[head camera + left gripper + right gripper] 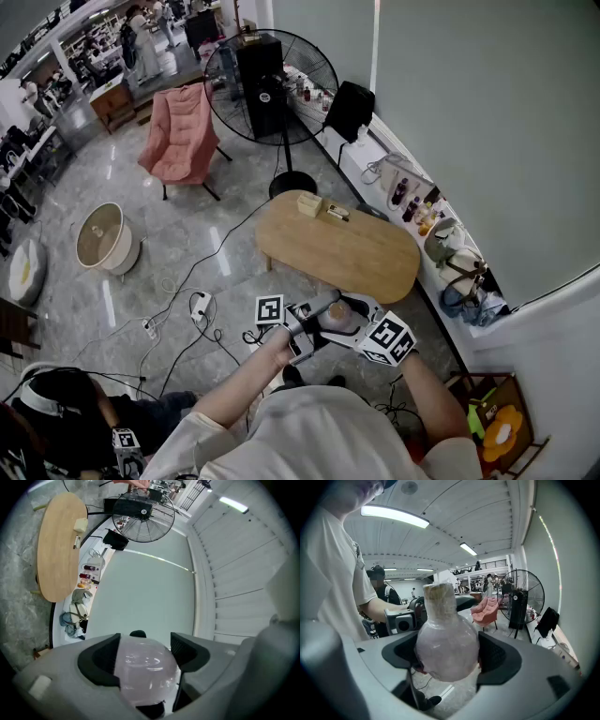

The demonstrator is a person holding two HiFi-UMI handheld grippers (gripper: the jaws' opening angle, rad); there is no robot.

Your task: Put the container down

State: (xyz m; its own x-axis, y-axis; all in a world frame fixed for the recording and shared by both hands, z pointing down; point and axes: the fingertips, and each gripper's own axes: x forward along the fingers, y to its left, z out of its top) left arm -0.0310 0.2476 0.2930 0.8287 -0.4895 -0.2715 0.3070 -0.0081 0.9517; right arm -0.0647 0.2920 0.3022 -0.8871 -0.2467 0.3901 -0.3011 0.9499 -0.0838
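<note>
The container is a clear, pinkish round-bellied flask with a pale stopper in its short neck. I hold it in the air between both grippers, in front of the near edge of the oval wooden table. My left gripper closes on the belly from the left, and the glass fills the gap between its dark pads. Opposite it, my right gripper grips the same belly; there the flask stands upright with its neck up. The left gripper's body shows just behind the flask.
A small box and a dark object lie at the table's far end. Cables and a power strip trail over the tiled floor to the left. A floor fan, a pink chair and a wall ledge with bags stand around.
</note>
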